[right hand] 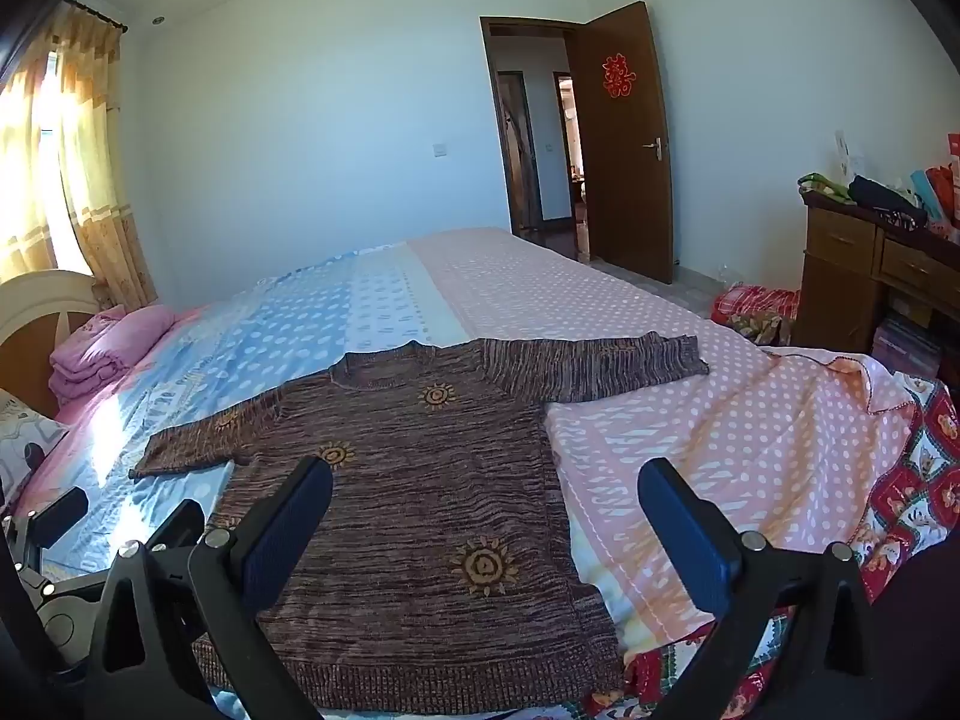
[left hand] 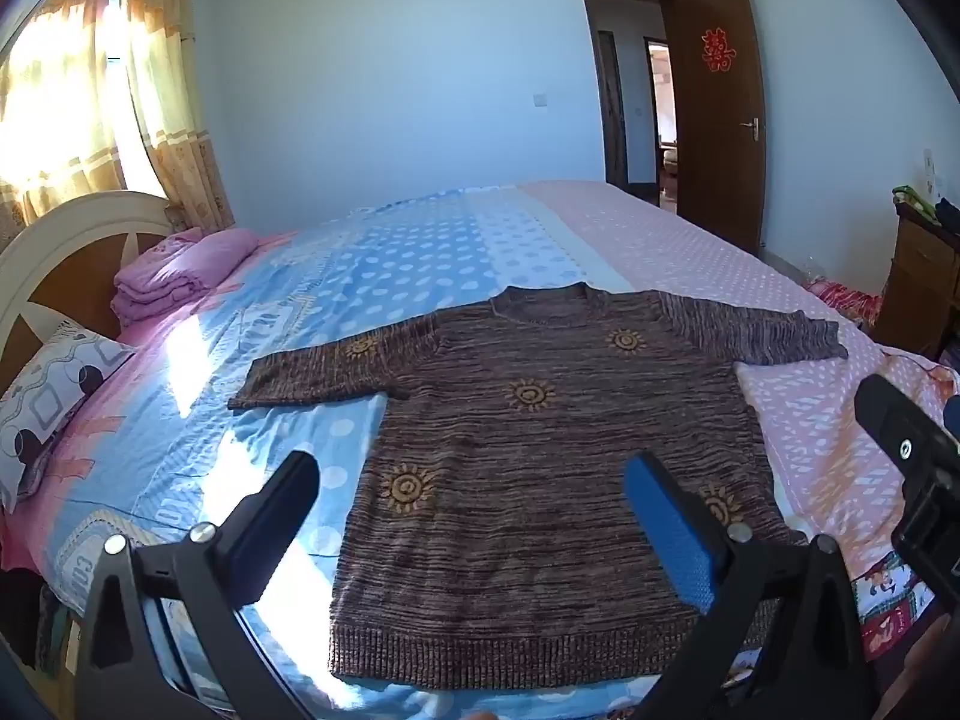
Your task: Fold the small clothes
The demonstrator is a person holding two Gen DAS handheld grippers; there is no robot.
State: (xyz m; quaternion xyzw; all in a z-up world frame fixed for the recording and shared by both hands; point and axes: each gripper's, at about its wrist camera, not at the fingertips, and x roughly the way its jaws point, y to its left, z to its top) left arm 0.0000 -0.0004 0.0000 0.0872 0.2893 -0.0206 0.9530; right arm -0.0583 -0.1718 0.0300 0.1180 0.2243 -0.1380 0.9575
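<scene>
Sweater (left hand: 540, 450): spread flat on the bed (left hand: 660, 240), hem nearest, collar away, sleeves out sideways.
Long axis: hem to collar, along both grippers' line of sight.
Left gripper (left hand: 474, 495): released, empty, above the hem's left half.
Right gripper (right hand: 486, 504): released, empty, above the right hem edge; nearer the right sleeve (right hand: 600, 366).
Right view only: cabinet (right hand: 840, 276).
</scene>
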